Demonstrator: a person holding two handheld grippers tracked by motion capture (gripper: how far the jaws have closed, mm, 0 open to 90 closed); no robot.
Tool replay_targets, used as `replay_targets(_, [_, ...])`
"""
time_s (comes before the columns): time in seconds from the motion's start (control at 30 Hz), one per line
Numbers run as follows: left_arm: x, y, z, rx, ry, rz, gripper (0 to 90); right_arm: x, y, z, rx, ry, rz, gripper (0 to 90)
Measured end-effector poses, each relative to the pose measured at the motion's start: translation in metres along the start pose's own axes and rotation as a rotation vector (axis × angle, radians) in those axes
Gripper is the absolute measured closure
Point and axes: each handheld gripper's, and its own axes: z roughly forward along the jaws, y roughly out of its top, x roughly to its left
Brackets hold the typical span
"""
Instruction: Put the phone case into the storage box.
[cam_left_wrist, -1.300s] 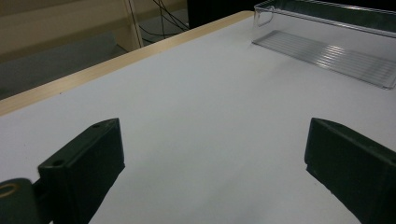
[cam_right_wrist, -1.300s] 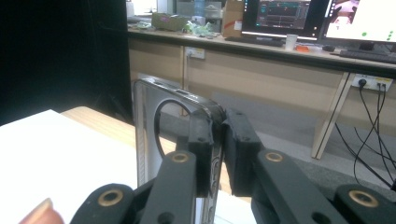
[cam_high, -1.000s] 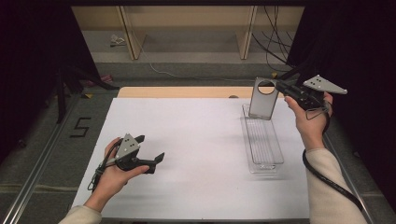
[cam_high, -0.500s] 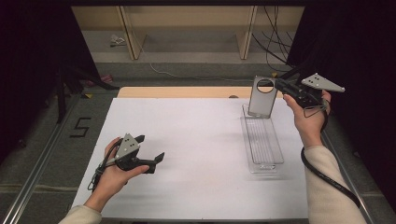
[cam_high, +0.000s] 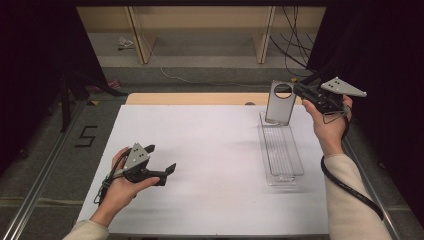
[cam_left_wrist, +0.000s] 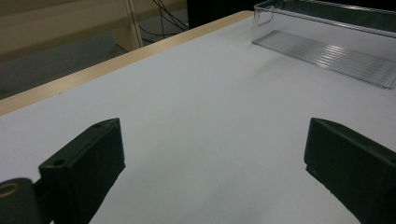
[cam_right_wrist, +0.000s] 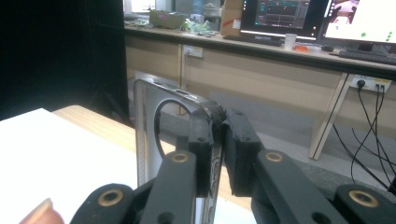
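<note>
A thin, see-through grey plate (cam_high: 279, 111) with a round hole near its top stands upright over the far end of a long clear plastic tray (cam_high: 296, 165). My right gripper (cam_high: 295, 91) is shut on the plate's top right corner and reaches in from the right. In the right gripper view the black pads (cam_right_wrist: 201, 135) pinch the plate's edge (cam_right_wrist: 147, 130). My left gripper (cam_high: 161, 158) rests low over the white table near the front left, open, with nothing between its jaws. In the left gripper view, the left gripper (cam_left_wrist: 215, 158) points across the bare table toward the tray (cam_left_wrist: 327, 51).
The white table top (cam_high: 210, 150) has a wooden strip (cam_high: 190, 98) along its far edge. Beyond it the floor holds shelf legs and cables (cam_high: 295, 45). A cable (cam_high: 350, 187) trails from the right gripper along the person's sleeve. Dark curtains stand at both sides.
</note>
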Motion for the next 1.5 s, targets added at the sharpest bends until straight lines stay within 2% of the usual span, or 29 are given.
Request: replay_targets(1.5, [0.0, 0.0, 0.0, 0.0, 0.003, -0.003, 4.8, -0.003, -0.007, 0.019, 0.021, -0.015, -0.007, 82.4])
